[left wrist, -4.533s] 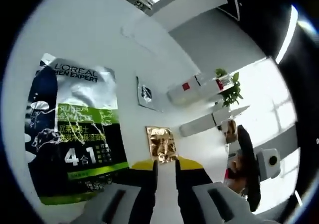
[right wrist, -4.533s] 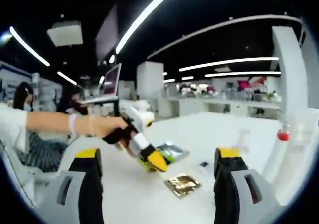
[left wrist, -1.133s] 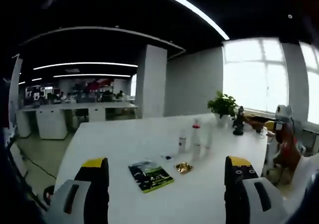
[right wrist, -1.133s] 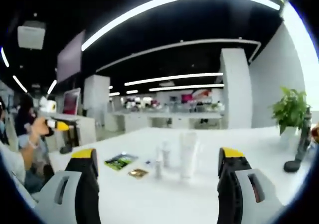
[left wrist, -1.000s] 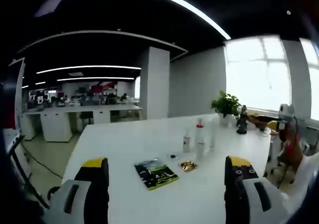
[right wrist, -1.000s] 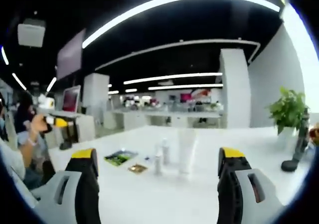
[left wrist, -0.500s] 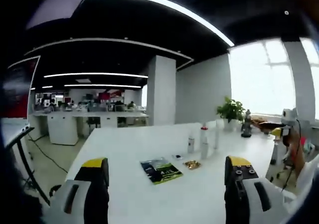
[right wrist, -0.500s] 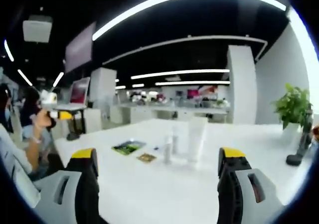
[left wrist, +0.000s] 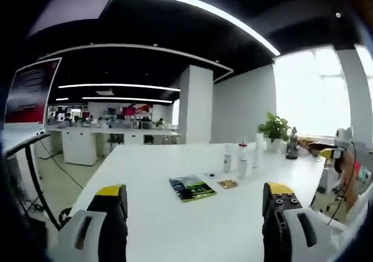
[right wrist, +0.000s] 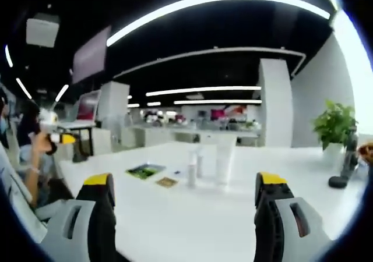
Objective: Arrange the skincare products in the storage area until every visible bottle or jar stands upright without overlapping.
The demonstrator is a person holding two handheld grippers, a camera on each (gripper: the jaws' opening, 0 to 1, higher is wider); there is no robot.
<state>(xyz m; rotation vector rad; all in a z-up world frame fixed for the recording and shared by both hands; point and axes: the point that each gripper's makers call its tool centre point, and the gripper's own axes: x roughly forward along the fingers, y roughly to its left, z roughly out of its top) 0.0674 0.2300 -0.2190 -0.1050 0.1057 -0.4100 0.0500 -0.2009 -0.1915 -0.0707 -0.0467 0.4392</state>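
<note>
Two grippers stand released over the white surface (left wrist: 175, 215), each with its yellow-tipped fingers spread wide and nothing between them: the left gripper (left wrist: 195, 215) in the left gripper view and the right gripper (right wrist: 182, 215) in the right gripper view. Well ahead of the left gripper, the skincare bottles (left wrist: 240, 157) stand upright in a small cluster, apart from one another; one carries a red cap. Just beside them lie a green and black sachet (left wrist: 192, 188) flat on the surface and a small gold sachet (left wrist: 228, 184), with a tiny dark item between the sachets and the bottles. In the right gripper view the same bottles (right wrist: 207, 166) stand upright near the middle of the surface, the green sachet (right wrist: 144, 170) and gold sachet (right wrist: 166, 182) to their left. A potted plant (right wrist: 332, 128) stands at the far right edge of the surface. At the left rim of that view a person's hand (right wrist: 41, 142) holds the other gripper. Compared with 4.5 seconds ago, when the left gripper hung close over the sachets with its fingers nearly together, both cameras now sit far back and level, and over the last second the things look slightly smaller in the left gripper view.
</note>
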